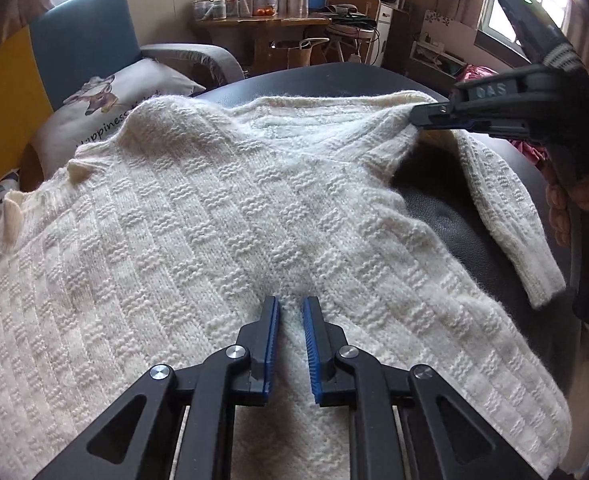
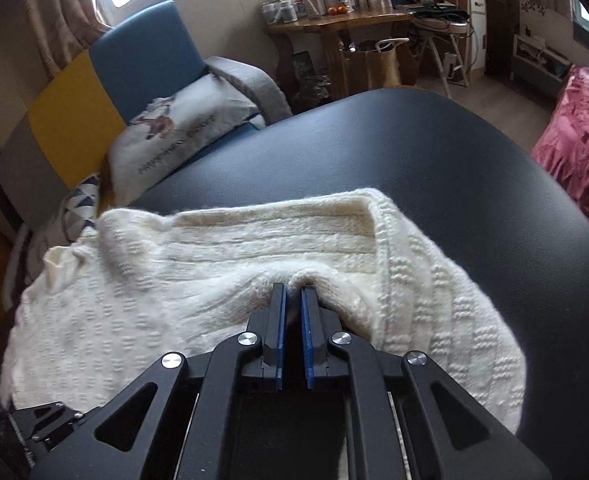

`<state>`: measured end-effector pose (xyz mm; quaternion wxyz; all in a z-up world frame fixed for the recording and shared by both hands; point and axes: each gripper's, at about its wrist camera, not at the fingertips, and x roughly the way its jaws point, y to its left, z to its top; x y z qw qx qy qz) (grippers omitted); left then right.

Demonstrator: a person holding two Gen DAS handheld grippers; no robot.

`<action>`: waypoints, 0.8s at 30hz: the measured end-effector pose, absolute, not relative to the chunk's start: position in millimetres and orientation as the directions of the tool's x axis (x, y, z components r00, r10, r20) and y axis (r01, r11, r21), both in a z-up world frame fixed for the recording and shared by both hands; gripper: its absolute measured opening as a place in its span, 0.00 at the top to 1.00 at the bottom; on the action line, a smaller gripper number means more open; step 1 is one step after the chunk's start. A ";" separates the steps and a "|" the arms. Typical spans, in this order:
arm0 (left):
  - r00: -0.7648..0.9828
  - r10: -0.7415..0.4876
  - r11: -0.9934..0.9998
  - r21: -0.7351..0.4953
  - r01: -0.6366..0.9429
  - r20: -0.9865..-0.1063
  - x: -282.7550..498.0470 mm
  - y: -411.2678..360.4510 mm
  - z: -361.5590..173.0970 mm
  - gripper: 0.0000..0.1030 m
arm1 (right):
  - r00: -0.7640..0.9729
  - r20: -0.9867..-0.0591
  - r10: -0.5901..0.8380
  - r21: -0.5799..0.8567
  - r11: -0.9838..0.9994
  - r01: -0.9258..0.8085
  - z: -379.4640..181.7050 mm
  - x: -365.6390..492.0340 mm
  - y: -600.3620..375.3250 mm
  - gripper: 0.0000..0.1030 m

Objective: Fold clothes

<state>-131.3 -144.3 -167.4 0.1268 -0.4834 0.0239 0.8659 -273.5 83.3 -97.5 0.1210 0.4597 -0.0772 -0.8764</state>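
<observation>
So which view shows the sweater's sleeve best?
The left wrist view: the sleeve hangs at full length from the right gripper, cuff over the dark table. The right wrist view shows only knit bunched at that gripper.

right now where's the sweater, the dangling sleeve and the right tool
sweater (image 1: pixel 182 216): left wrist view, middle of the knit body.
dangling sleeve (image 1: pixel 510 232): left wrist view, lower half of the sleeve, above the cuff.
right tool (image 2: pixel 293 296): right wrist view, between its fingertips, pinching a ridge of knit.
</observation>
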 end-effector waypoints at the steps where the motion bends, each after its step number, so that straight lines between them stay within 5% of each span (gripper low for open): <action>1: -0.501 0.196 -0.967 -0.082 -0.239 -0.843 -130.8 -145.0 -167.4 0.86 | -0.546 -0.787 -0.286 0.243 -0.958 0.152 -95.6 -271.2 83.0 0.93; 15: -0.581 0.291 -0.951 -0.298 -0.085 -0.761 -188.3 -237.2 -117.7 0.87 | -0.400 -0.758 -0.515 0.335 -0.834 0.438 -49.2 -285.1 52.2 0.81; 24: -0.556 0.299 -0.953 -0.207 -0.223 -0.776 -254.8 -238.0 -136.9 0.87 | -0.345 -0.902 -0.260 -0.028 -0.762 0.647 -98.1 -348.5 -39.2 0.66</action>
